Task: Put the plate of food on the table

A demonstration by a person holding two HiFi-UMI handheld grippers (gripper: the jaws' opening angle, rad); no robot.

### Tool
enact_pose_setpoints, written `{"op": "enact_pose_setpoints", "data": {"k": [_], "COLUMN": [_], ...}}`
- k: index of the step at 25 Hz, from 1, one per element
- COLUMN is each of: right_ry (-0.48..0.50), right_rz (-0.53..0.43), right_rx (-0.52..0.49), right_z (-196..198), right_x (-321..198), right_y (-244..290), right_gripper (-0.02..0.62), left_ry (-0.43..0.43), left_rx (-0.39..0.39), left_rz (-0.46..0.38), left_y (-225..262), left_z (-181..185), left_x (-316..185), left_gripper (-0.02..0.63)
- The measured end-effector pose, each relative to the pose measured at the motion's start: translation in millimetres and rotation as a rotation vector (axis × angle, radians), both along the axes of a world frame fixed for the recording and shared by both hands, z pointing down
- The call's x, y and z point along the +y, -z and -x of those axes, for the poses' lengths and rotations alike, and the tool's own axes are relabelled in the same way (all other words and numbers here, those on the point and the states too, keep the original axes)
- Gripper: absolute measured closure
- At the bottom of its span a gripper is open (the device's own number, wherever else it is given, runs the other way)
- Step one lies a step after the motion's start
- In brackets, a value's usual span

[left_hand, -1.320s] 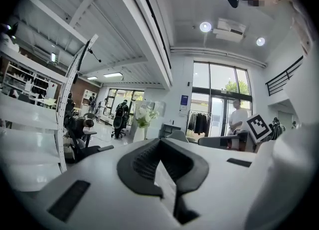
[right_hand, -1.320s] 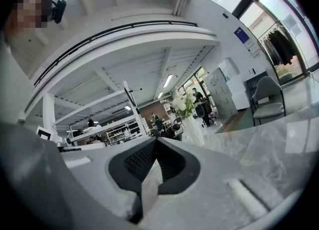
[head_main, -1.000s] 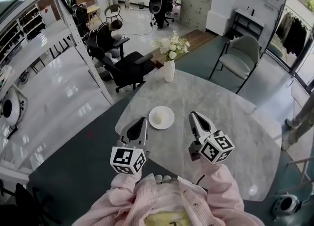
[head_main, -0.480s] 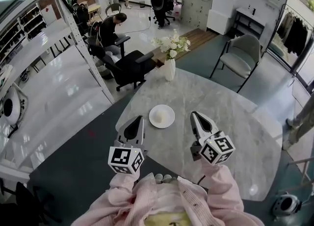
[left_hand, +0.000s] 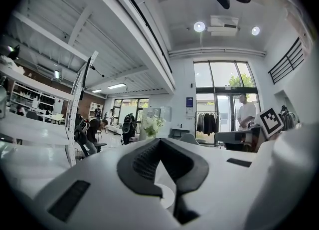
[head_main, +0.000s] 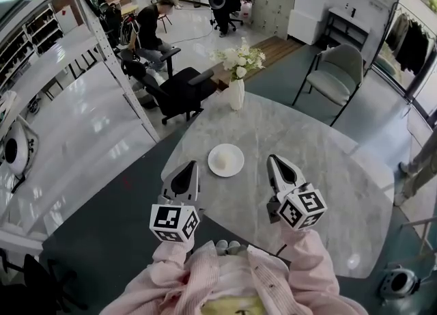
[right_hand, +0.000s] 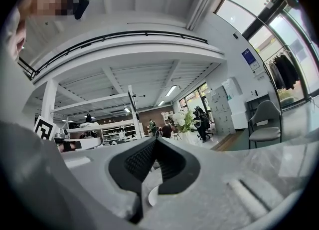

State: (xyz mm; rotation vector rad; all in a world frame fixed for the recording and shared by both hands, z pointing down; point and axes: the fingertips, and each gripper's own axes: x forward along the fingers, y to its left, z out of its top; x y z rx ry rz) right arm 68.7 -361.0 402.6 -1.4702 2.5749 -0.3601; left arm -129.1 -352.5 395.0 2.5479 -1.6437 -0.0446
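A small white plate (head_main: 226,160) with a pale piece of food in its middle rests on the round marble table (head_main: 321,163), left of centre. My left gripper (head_main: 194,164) hovers over the table's near left edge, just short of the plate, jaws shut and holding nothing. My right gripper (head_main: 274,159) hangs to the plate's right, shut and empty too. In the left gripper view the closed pads (left_hand: 144,161) meet at the tip, with the plate (left_hand: 168,197) showing below them. The right gripper view shows its shut gripper (right_hand: 155,140) and a sliver of the plate (right_hand: 151,195).
A white vase of white flowers (head_main: 236,91) stands at the table's far edge. A grey chair (head_main: 334,78) sits beyond the table on the right and a black office chair (head_main: 179,91) on the left. A white shelf frame (head_main: 113,67) slants along the left. People move about far behind.
My left gripper has drifted slightly to the left, away from the plate. The right gripper and the plate have kept their places. People in the background have shifted.
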Motion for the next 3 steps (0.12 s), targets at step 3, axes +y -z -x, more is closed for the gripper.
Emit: {"op": "enact_pose_setpoints", "data": {"k": [3], "right_ry": [-0.013], "right_rz": [-0.002], "right_rx": [0.002], "right_z": [-1.8], "right_x": [-2.9], "right_y": [-2.7], "right_gripper": [0.591], "left_ry": [-0.004], "left_rx": [-0.005], "left_rz": [0.003], "left_y": [-3.0], "left_z": [0.7], "left_x": [-3.4], "left_gripper": [0.614]}}
